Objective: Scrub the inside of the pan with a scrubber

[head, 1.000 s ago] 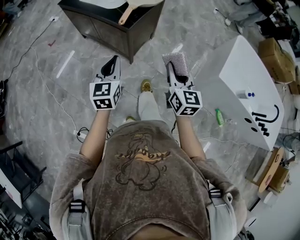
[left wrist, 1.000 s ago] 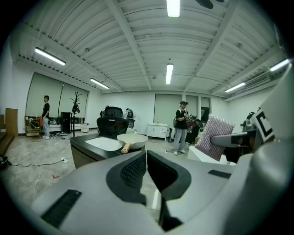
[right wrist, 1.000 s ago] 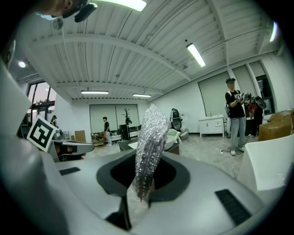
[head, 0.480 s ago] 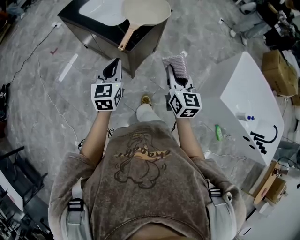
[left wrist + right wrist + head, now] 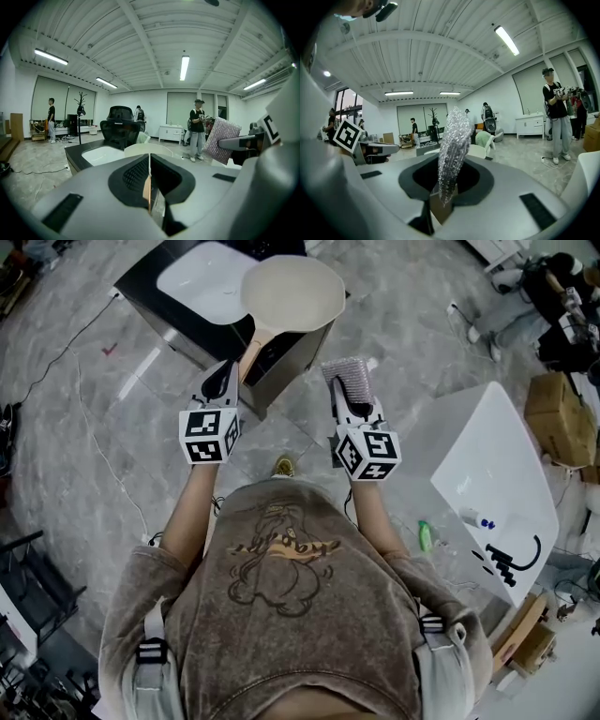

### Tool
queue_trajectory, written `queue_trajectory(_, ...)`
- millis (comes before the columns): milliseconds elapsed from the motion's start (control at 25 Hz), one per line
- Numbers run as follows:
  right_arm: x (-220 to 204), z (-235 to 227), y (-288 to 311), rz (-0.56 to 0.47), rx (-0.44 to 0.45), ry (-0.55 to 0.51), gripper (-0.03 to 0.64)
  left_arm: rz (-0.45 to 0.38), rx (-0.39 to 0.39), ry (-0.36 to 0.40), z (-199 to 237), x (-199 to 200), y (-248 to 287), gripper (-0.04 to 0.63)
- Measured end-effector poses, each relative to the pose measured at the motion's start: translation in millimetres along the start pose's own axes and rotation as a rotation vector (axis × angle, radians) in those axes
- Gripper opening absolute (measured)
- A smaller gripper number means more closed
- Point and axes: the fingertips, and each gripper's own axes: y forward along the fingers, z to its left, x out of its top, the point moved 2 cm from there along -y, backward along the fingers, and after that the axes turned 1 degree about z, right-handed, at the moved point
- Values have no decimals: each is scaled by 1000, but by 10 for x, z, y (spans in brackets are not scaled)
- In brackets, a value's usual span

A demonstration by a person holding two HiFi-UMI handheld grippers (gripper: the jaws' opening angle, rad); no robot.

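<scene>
Two grippers up, neither at the pan yet. Pan (image 5: 292, 292) sits in the upper middle of the head view, on the right end of a dark counter (image 5: 178, 324), just beside a white basin (image 5: 202, 277) set into it. Its cream inside faces up and looks bare. Judged rigid, smooth, probably slick when wet, and liable to slide or turn under scrubbing unless steadied. The wooden handle (image 5: 251, 345) points down-frame toward the left gripper (image 5: 223, 373); that is the place to hold it. The left gripper's jaws are pressed together with nothing between them, so they must spread before taking the handle. The right gripper (image 5: 354, 397) is clamped on the lower edge of a silver mesh scrubber (image 5: 349, 373), which stands up clear of the jaws. Scrubber judged light, soft and springy; it will fold under pressure. Around: a white table (image 5: 487, 460) at right, a green bottle (image 5: 425, 535) on the floor near it, cardboard boxes (image 5: 555, 409) at far right, and cables at left. People stand well back in both gripper views. Nothing lies between grippers and pan; the counter's near edge is the only thing to clear.
</scene>
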Motion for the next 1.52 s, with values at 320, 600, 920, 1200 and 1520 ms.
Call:
queue_trajectory(320, 48, -131, 560, 40, 52, 1, 80, 33, 29, -6, 248, 29, 411, 23)
queue_trajectory(600, 139, -118, 1002, 45, 47, 2, 80, 73, -27, -35, 430, 13, 752, 23)
queue_trajectory(920, 274, -218, 1404, 26, -6, 9, 80, 123, -134, -9, 451, 10, 1189, 23)
queue_trajectory(1200, 326, -213, 1615, 30, -10, 14, 80, 199, -210, -40, 451, -54, 1446, 205)
queue_trajectory(1520, 411, -414, 1867, 46, 24, 6, 80, 353, -229, -64, 372, -299, 1704, 339)
